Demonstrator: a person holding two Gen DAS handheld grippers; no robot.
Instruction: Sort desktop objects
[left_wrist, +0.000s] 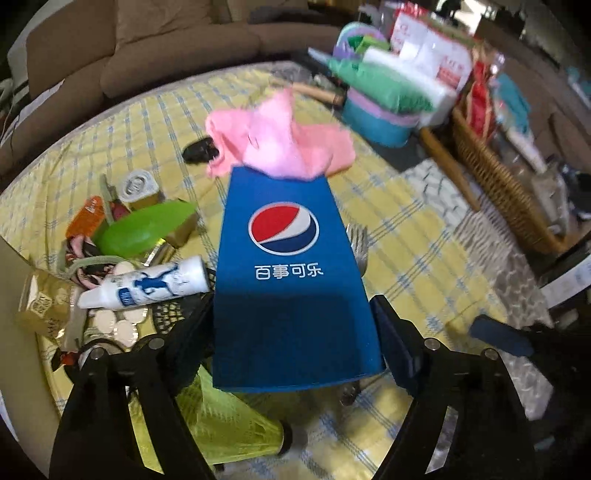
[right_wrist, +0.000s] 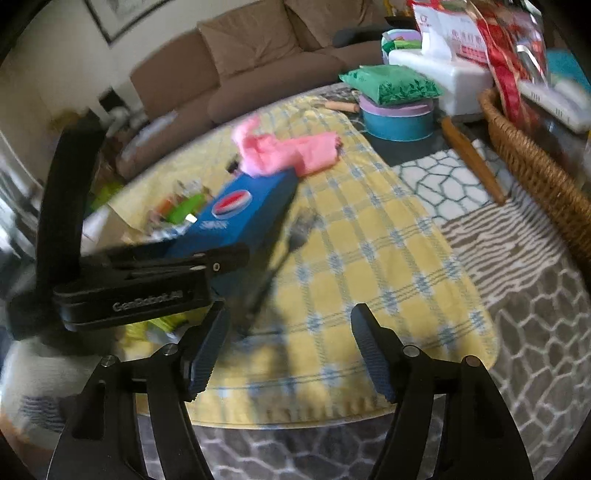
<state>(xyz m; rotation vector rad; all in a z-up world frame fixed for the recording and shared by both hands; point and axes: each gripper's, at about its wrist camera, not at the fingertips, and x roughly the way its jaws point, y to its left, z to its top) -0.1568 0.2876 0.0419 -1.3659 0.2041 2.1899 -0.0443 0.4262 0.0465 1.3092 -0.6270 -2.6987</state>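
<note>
Left wrist view: left hand-held gripper (left_wrist: 295, 332) clamped on blue Pepsi box (left_wrist: 288, 273), held above surface (left_wrist: 399, 236); white logo, Chinese lettering on top. Pink cloth (left_wrist: 280, 136) beyond. Green case (left_wrist: 146, 229), white tube (left_wrist: 147, 284) in clutter at left.

Right wrist view: right hand-held gripper (right_wrist: 290, 347) spread wide, holding nothing. Yellow checked cloth covers surface; brown sofa (right_wrist: 251, 62), wicker basket (right_wrist: 539, 170) behind. Dark blurred item, possibly fork (right_wrist: 295, 236).
</note>
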